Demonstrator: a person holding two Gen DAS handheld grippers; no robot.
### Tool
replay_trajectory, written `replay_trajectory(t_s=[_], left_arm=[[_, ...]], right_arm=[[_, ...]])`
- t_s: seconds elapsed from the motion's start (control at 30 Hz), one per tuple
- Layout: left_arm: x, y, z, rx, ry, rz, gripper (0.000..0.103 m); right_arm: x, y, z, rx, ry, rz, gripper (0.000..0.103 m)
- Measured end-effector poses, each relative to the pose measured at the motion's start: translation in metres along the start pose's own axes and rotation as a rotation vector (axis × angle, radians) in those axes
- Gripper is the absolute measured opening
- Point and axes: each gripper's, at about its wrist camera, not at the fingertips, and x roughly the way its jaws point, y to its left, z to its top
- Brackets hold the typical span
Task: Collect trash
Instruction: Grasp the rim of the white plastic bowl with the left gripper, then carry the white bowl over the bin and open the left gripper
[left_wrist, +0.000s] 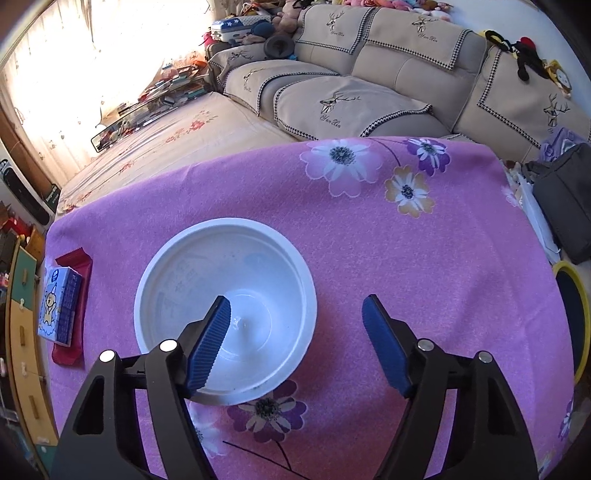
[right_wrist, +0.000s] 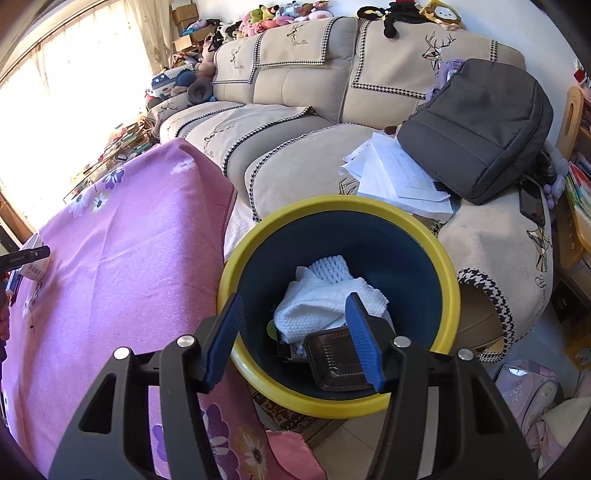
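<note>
Pink flowered cloth (left_wrist: 369, 258) covers the table before a beige sofa (left_wrist: 369, 74). The left gripper (left_wrist: 297, 314) straddles a white bowl's (left_wrist: 207, 269) rim, jaws apart; the right gripper (right_wrist: 295, 314) hangs half-open and empty over a yellow-rimmed bin (right_wrist: 448, 280).

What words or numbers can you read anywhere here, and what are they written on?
"Yan Ren", roughly, in cursive under the deer on the sofa covers; the script is small, so the spelling is uncertain.
Blue box with a cartoon bear: has print, too small to read.
White bowl: faint marks inside, unreadable.
Papers on the sofa: printed lines, too blurred to read.
Nothing else readable.
</note>
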Motion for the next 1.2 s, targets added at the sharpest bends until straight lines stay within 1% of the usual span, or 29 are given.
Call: replay_trajectory(t_s=[0.17,0.23,0.3,0.33,0.37,0.4,0.43,0.47,0.5,0.6,0.67,0.8,1.07,1.2], left_arm=[[0.01,0.001,0.001,-0.008,0.017,0.015,0.061],[0.011,0.0,0.001,-0.008,0.009,0.027,0.058],[0.01,0.002,0.0,-0.009,-0.003,0.038,0.05],[0.01,0.004,0.0,-0.014,-0.007,0.042,0.047],[0.009,0.005,0.0,-0.018,-0.011,0.046,0.039],[0.008,0.007,0.0,-0.021,-0.017,0.045,0.027],[0.007,0.008,0.0,-0.023,-0.016,0.035,0.021],[0.007,0.009,-0.001,-0.031,-0.009,0.02,0.013],[0.006,0.011,-0.001,-0.036,-0.01,0.02,0.011],[-0.004,0.009,-0.005,-0.022,-0.04,0.023,0.008],[-0.012,0.006,-0.008,-0.011,-0.053,0.017,0.008],[-0.04,-0.007,-0.022,0.038,-0.092,0.002,0.008],[-0.096,-0.061,-0.041,0.144,-0.165,-0.069,0.008],[-0.126,-0.095,-0.054,0.195,-0.199,-0.123,0.008]], right_arm=[[0.002,0.002,0.0,-0.004,0.005,0.001,0.055],[0.002,0.002,-0.001,-0.003,0.006,0.002,0.055],[0.002,0.002,-0.001,-0.004,0.007,0.003,0.055],[0.002,0.002,-0.001,-0.004,0.006,0.003,0.055],[0.002,0.002,-0.001,-0.004,0.006,0.004,0.055],[0.002,0.002,-0.001,-0.004,0.006,0.005,0.055],[0.001,0.003,-0.002,-0.005,0.005,0.006,0.055],[0.001,0.003,-0.003,-0.006,0.005,0.008,0.055],[0.0,0.004,-0.003,-0.007,0.003,0.011,0.055],[-0.003,0.005,-0.005,-0.008,-0.001,0.018,0.055],[-0.006,0.005,-0.005,-0.01,-0.005,0.021,0.055],[-0.012,0.005,-0.006,-0.011,-0.016,0.028,0.055],[-0.024,-0.001,-0.012,-0.006,-0.029,0.036,0.055],[-0.033,-0.009,-0.017,0.006,-0.042,0.031,0.055]])
